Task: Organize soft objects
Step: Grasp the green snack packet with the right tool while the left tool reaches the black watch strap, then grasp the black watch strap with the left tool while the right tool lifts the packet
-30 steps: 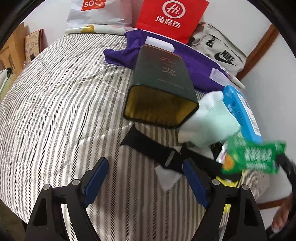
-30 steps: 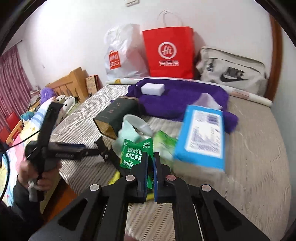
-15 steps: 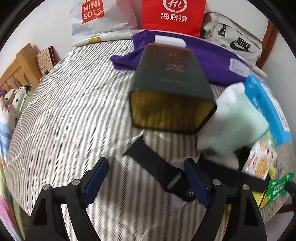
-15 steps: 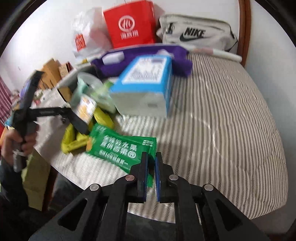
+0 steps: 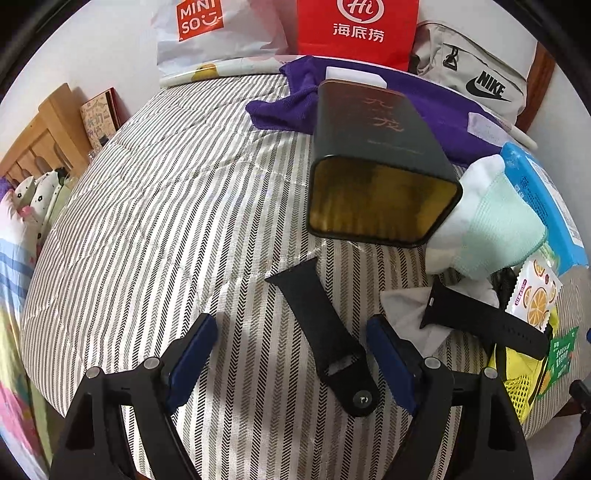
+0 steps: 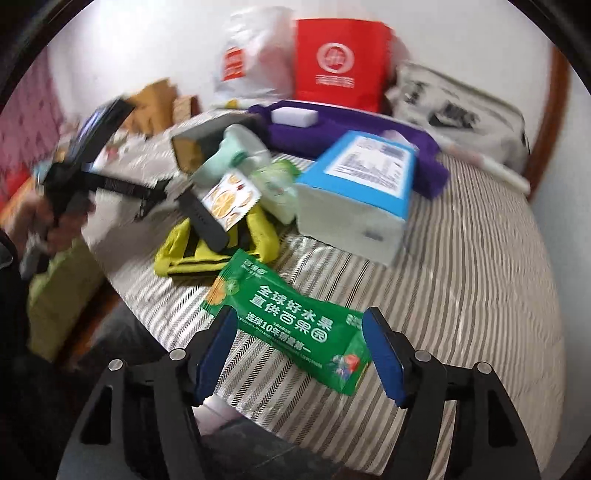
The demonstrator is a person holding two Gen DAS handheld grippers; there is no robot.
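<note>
Striped grey-and-white quilted bed cover [image 5: 155, 229] fills both views, w/ a white wall behind and a red paper shopping bag [image 5: 356, 31] plus a white plastic shopping bag [image 5: 207, 33] propped at the far edge. We see our left gripper [image 5: 291, 354] w/ its blue-padded fingers [image 5: 192, 350] spread wide, gripping nothing; one black rubber watch strap [image 5: 325, 332] lies on the cover between them, nearer the right-hand finger, not touched. Just beyond it a dark green rectangular tin [image 5: 380, 155] lies on its side, gold-lined mouth facing us, resting partly on a purple towel [image 5: 280, 107]. A mint-and-white sock [image 5: 491, 229] touches the tin's right corner; a second black strap piece [image 5: 480, 321] sits on white paper beside it. On the right cam, blurred, our right gripper [image 6: 299, 350] has its fingers opening, and the green plastic snack packet [image 6: 291, 317] lies flat on the cover between them, pads clear of it. Behind it: a yellow mesh fabric bundle [image 6: 207, 251] and a blue-topped tissue pack [image 6: 354, 192], near each other.
</note>
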